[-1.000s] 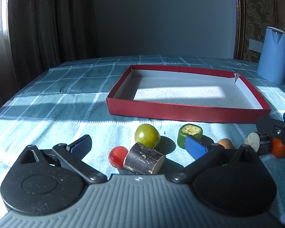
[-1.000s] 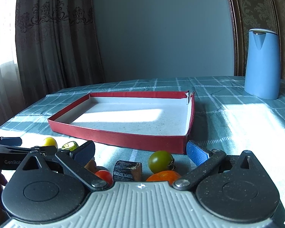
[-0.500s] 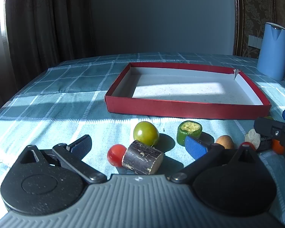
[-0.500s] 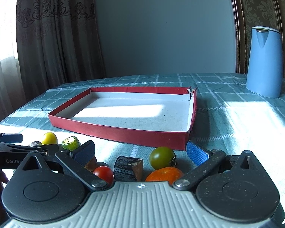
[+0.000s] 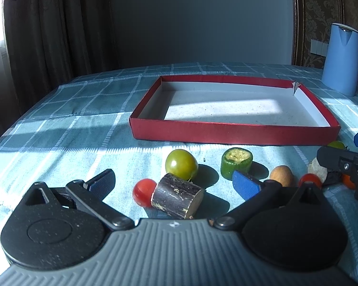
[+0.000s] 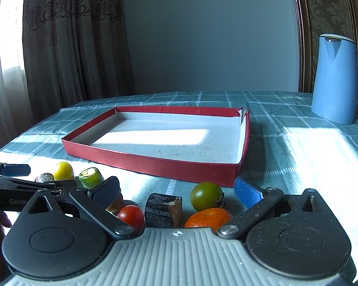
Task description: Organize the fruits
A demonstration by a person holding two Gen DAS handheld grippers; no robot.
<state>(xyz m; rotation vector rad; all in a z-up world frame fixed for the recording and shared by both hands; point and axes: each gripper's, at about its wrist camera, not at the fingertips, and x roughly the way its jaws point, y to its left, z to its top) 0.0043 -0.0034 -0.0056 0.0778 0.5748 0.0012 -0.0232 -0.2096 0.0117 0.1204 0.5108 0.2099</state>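
In the left wrist view, the right hand-held gripper (image 5: pixel 356 157) is running off the right edge and covering most of an orange fruit (image 5: pixel 348 181) and a pale cut piece (image 5: pixel 318 169). In the right wrist view, the gripper's housing is hiding the lower part of the tangerine (image 6: pixel 208 217), and a brownish item (image 6: pixel 115 204), possibly a nut, is sitting half behind a finger pad.
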